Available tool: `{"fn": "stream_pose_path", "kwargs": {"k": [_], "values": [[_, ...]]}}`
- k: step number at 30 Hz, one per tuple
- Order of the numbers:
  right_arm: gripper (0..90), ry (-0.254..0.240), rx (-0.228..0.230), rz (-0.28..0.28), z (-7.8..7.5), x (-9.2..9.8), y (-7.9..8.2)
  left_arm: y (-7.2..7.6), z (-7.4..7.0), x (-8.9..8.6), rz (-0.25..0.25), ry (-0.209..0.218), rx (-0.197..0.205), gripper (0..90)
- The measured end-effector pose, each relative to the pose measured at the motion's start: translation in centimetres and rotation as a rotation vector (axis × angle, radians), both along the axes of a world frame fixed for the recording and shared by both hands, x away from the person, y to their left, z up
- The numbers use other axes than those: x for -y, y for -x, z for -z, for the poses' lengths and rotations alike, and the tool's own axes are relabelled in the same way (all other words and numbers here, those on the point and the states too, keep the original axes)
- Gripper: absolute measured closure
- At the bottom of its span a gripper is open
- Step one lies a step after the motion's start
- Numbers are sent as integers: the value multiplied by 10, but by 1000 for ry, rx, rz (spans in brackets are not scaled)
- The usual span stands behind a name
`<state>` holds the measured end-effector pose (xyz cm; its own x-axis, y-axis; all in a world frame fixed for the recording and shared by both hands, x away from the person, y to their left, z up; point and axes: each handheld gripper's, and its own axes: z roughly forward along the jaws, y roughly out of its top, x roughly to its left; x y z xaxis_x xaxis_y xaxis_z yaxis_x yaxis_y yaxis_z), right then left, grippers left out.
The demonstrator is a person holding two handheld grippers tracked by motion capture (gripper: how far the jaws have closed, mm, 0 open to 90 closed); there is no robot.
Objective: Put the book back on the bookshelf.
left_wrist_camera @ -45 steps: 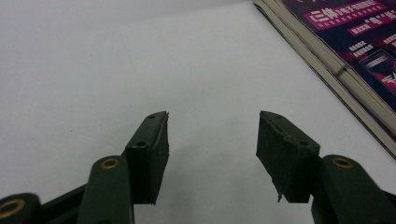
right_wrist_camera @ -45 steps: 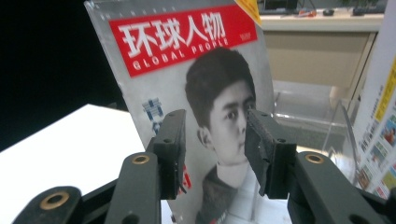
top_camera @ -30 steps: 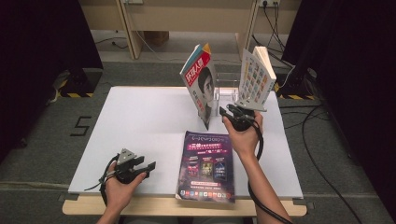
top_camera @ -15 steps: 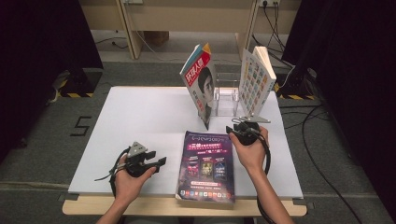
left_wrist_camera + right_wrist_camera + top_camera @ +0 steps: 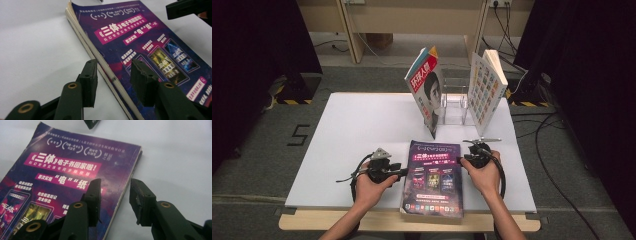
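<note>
Purple paperback [image 5: 432, 179] lies flat on the white table [image 5: 347, 130], near the front edge, not yet lifted. Clear rack [image 5: 454, 102] behind it holds one magazine [image 5: 427, 85] and one book [image 5: 484, 87], with a free slot between; judged work left: grip, raise, slot in.

Left tool [image 5: 403, 171] low and level at the book's left long edge; jaws have just been closing, half-open, straddling the page edge [image 5: 110, 75], not yet pressing.

Right tool [image 5: 460, 160] at the right edge, hand low behind it; jaws have just been opening, one over the cover [image 5: 75, 170], one off it, gripping nothing.
</note>
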<state>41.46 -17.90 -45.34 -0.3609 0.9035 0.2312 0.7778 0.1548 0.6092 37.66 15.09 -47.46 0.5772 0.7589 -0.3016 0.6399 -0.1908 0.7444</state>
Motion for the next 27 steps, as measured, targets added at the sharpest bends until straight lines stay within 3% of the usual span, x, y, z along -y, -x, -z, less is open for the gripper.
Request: {"fn": "stream_pose_path", "kwargs": {"k": [13,22,27], "values": [[604,-12,-35,-10,11,1,0,-4,6,14,0,-6,-45,670],[598,-16,-51,-14,14,-1,-2,-5,6,18,-18,-36,-64,706],[589,-23,-56,-19,15,-2,-3,-5,9,19,-28,8,-97,718]]}}
